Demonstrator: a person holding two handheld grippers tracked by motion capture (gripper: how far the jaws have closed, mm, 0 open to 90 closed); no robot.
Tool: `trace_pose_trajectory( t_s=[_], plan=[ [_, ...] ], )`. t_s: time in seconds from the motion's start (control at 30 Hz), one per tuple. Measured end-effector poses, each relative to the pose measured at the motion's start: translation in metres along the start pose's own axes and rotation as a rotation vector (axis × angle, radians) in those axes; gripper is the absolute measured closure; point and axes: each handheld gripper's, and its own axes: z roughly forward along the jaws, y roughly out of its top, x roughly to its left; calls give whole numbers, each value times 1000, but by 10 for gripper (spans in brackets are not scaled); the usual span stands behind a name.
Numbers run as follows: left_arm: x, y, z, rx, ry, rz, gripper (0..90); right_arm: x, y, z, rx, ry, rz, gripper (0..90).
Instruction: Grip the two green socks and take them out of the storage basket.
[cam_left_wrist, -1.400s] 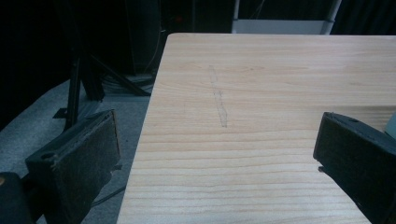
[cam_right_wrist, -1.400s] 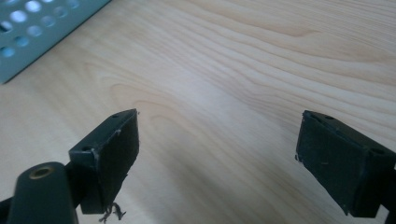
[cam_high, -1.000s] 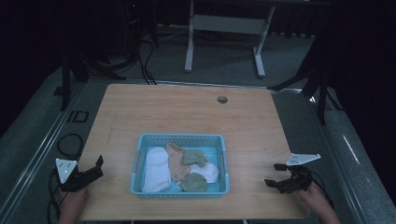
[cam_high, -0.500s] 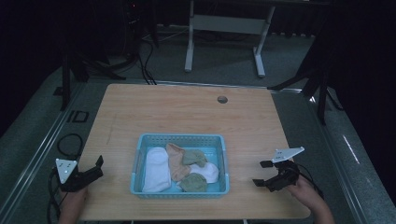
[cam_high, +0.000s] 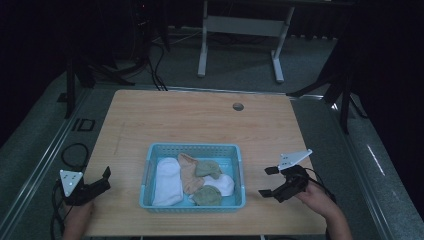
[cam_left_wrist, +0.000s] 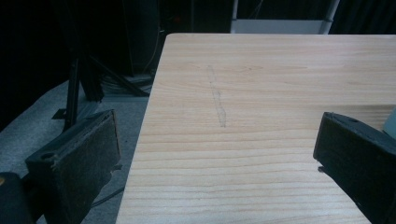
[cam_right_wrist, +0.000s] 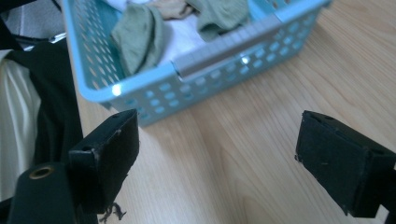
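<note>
Right gripper (cam_high: 270, 181): jaws spread wide, nothing between them, low over table (cam_high: 200, 120) at basket's 3 o'clock, near but not touching. Left gripper (cam_high: 102, 180): jaws apart, empty, at table's 8 o'clock edge, well apart from basket. Blue basket (cam_high: 192, 148): holds white sock (cam_high: 167, 181), peach sock (cam_high: 188, 175), two green socks (cam_high: 207, 168), all inside. Progress: judged at start, nothing removed, reach and grasp pending

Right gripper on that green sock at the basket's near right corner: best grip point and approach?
Pinch the raised fold of the green sock from above. It lies bunched on top, and the basket wall blocks a side approach. The right gripper is open beside it.
</note>
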Motion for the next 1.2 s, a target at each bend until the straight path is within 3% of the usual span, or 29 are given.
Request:
trace_pose_trajectory(
  t_s=[0.4, 0.57, 0.7, 0.77, 0.93, 1.2],
  plan=[
    [0, 0, 0, -1, 0, 1, 7, 13, 43, 19, 39, 60, -108, 132],
    [0, 0, 0, 0, -2, 0, 7, 17, 55, 30, 53, 95, -125, 132],
    [0, 0, 0, -1, -2, 1, 7, 24, 65, 41, 68, 82, -149, 122],
    [0, 0, 0, 0, -3, 1, 7, 26, 70, 45, 69, 102, -152, 128],
    [0, 0, 0, 0, -5, 1, 7, 34, 80, 62, 112, 105, -215, 186],
    [0, 0, 0, 1, -5, 3, 7, 44, 88, 95, 182, 115, -227, 342]
  ],
)
